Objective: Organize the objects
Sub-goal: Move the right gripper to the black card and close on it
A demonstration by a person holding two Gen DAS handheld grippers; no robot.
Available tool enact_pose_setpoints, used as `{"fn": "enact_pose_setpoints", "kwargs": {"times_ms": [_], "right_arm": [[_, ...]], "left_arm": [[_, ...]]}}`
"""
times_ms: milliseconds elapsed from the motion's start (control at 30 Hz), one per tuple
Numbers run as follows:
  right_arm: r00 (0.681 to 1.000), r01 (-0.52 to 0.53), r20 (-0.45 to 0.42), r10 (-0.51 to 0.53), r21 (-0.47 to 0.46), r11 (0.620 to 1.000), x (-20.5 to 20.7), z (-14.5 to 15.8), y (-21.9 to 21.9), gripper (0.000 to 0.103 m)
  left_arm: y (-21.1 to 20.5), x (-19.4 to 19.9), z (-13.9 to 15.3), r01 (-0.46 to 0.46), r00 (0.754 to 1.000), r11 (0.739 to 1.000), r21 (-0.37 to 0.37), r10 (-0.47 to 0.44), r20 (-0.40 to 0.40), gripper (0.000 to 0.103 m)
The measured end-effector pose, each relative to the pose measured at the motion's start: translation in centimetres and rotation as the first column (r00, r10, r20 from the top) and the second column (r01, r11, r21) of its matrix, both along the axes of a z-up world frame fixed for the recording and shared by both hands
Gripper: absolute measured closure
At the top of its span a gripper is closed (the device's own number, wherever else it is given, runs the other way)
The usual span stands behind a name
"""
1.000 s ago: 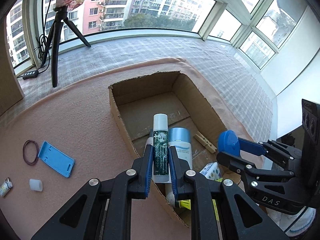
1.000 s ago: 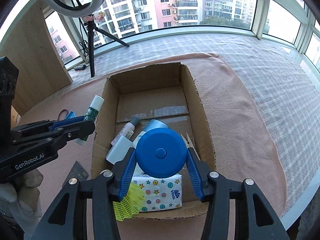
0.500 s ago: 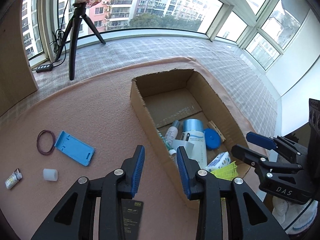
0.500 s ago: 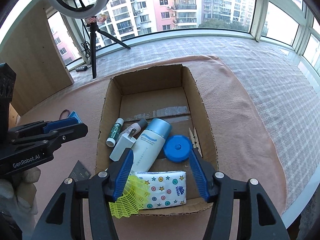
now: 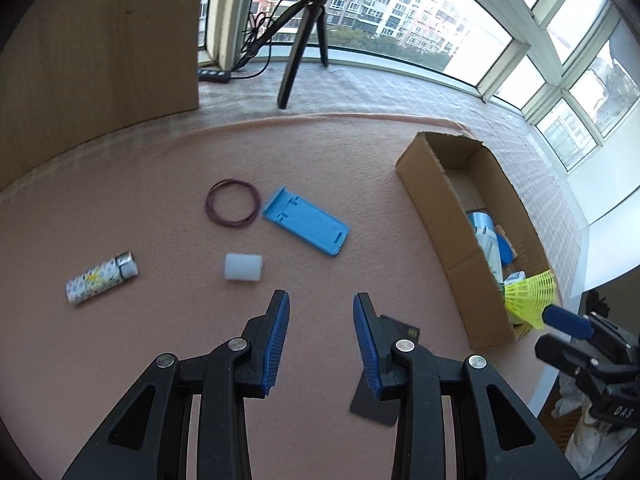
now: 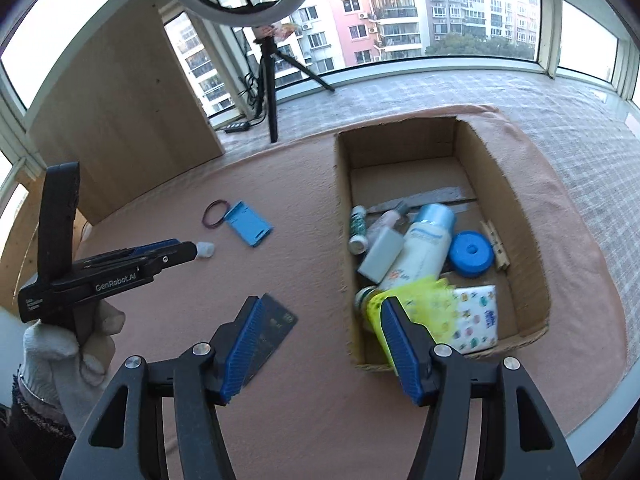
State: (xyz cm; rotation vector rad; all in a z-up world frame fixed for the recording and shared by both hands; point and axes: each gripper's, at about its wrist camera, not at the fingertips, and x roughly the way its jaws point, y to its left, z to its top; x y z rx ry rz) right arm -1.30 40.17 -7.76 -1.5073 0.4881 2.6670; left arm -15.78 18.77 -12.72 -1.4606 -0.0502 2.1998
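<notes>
On the pink mat (image 5: 120,208), from left to right in the left wrist view, the loose items are lying as follows: a patterned lighter (image 5: 102,277), a purple rubber-band ring (image 5: 233,202), a white cylinder (image 5: 243,267), a blue phone stand (image 5: 306,226) and a dark card (image 5: 380,384), the last partly hidden under the near finger. The left gripper (image 5: 320,340) is hovering above the mat with its jaws apart and nothing between them; the white cylinder is lying just ahead of its tips. Farther right, the cardboard box (image 6: 520,208) is already holding a green tube (image 6: 357,229), a white bottle (image 6: 380,254), a tall lotion bottle (image 6: 424,246), a blue round lid (image 6: 471,253), a clothespin (image 6: 496,245), a tissue pack (image 6: 476,320) and a yellow shuttlecock (image 6: 416,300). The right gripper (image 6: 320,344) is hanging near the box's near-left corner, its jaws opening and empty.

Risks from here: the white cylinder is probably going to roll away if a pad nudges it before both close. The flat card is offering no edge to grip, so the pads may be skidding over it or bunching the mat. Both grippers are working close together, so a collision is possible.
</notes>
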Motion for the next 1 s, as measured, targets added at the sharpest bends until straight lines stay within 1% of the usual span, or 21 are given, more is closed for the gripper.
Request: {"fn": "enact_pose_setpoints", "kwargs": {"times_ms": [67, 167, 233, 333, 500, 600, 667, 767, 833, 1000], "right_arm": [[0.999, -0.03, 0.03, 0.03, -0.015, 0.999, 0.1, -1.0, -2.4, 0.046], [0.995, -0.053, 0.083, 0.055, -0.03, 0.998, -0.1, -2.9, -5.4, 0.046], [0.99, -0.054, 0.123, 0.062, -0.068, 0.996, -0.6, -4.3, -6.8, 0.046], [0.986, -0.04, 0.161, 0.048, -0.055, 0.998, -1.5, -5.8, -8.2, 0.046], [0.969, 0.039, 0.245, -0.013, -0.101, 0.994, -3.1, -9.0, -8.2, 0.046], [0.955, 0.101, 0.287, -0.067, -0.105, 0.989, -3.6, -10.3, -7.8, 0.046], [0.949, 0.142, 0.298, -0.102, -0.115, 0.983, -3.9, -10.6, -7.6, 0.045], [0.94, 0.174, 0.314, -0.131, -0.112, 0.978, -4.6, -10.6, -7.7, 0.045], [0.936, 0.178, 0.325, -0.138, -0.097, 0.979, -5.4, -10.6, -8.0, 0.044], [0.935, 0.116, 0.335, -0.118, 0.028, 0.993, -6.8, -10.6, -10.1, 0.044]], "left_arm": [[-1.4, 1.0, -0.5, -0.014, 1.0, 1.0, -0.005, 0.014, 0.004, 0.067], [-3.6, 2.8, -0.9, -0.024, 1.0, 0.999, 0.025, 0.024, 0.016, 0.067], [-4.8, 3.9, -1.0, -0.032, 0.999, 0.999, 0.006, 0.032, 0.003, 0.067], [-6.6, 5.1, -1.0, -0.037, 0.999, 0.999, -0.009, 0.037, -0.014, 0.067], [-10.4, 6.5, -1.5, -0.067, 0.998, 0.998, 0.015, 0.067, -0.001, 0.067], [-12.2, 6.8, -2.0, -0.082, 0.997, 0.996, 0.032, 0.082, 0.01, 0.067], [-13.1, 7.1, -2.2, -0.086, 0.996, 0.995, 0.04, 0.086, 0.012, 0.067], [-14.4, 7.4, -2.5, -0.096, 0.995, 0.994, 0.059, 0.095, 0.02, 0.067], [-15.1, 7.5, -2.5, -0.099, 0.995, 0.993, 0.067, 0.098, 0.02, 0.067], [-16.7, 7.5, -2.4, -0.118, 0.993, 0.989, 0.088, 0.116, 0.024, 0.067]]}}
